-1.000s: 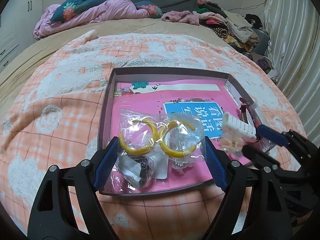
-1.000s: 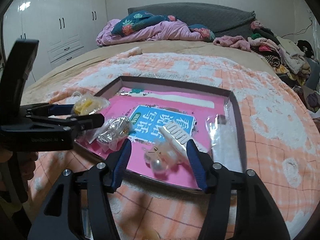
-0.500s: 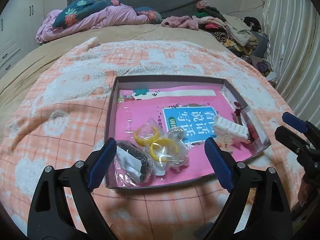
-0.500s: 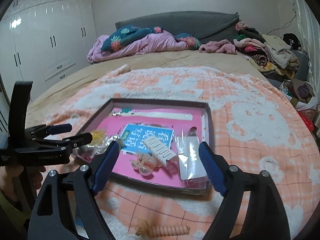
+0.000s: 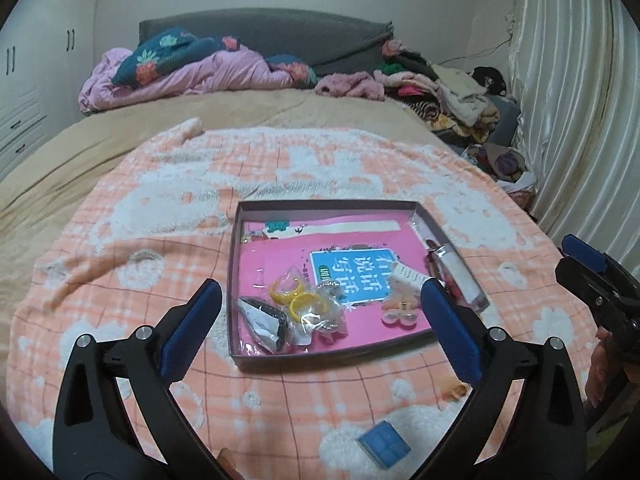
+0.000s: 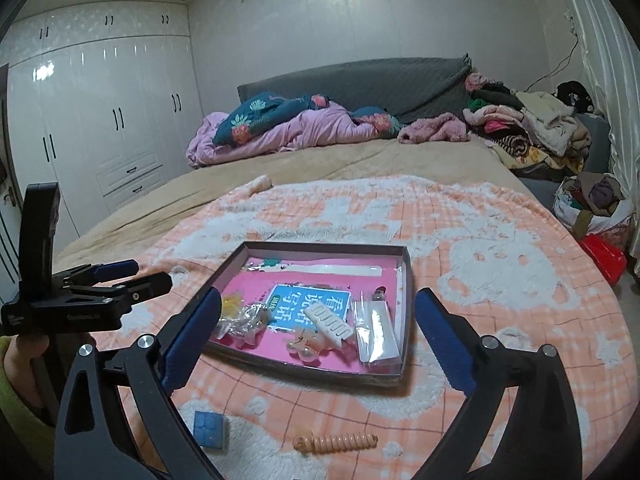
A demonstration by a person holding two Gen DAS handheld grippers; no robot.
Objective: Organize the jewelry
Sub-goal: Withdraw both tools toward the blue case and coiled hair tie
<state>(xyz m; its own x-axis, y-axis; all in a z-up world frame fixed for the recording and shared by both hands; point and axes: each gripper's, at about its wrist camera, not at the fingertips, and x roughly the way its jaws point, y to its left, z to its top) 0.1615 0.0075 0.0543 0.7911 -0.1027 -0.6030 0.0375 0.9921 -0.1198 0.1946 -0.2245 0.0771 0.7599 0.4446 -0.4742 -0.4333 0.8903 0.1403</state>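
Left gripper (image 5: 320, 332): black frame, blue pads; jaws spread wide and have just been opening, nothing between them, held above the near edge of the tray.
Blanket (image 5: 120, 264): fluffy, peach check with white patches; broad bare margin on every side of the tray.
Tray (image 5: 233, 280): shallow rectangular box, dark rim, glossy pink floor.
Contents, left to right: dark item in crinkled clear bag (image 5: 266, 320); yellow rings in clear bag (image 5: 298, 300); white ribbed clip (image 5: 408, 278); pale bow-shaped clip (image 5: 402, 312); long clear packet (image 6: 376, 332) along the right wall.
Outside the tray, near side: blue square block (image 6: 208, 428); peach spiral hair tie (image 6: 336, 442).
Right gripper (image 6: 318, 340): same build; jaws wide, just been opening, empty.
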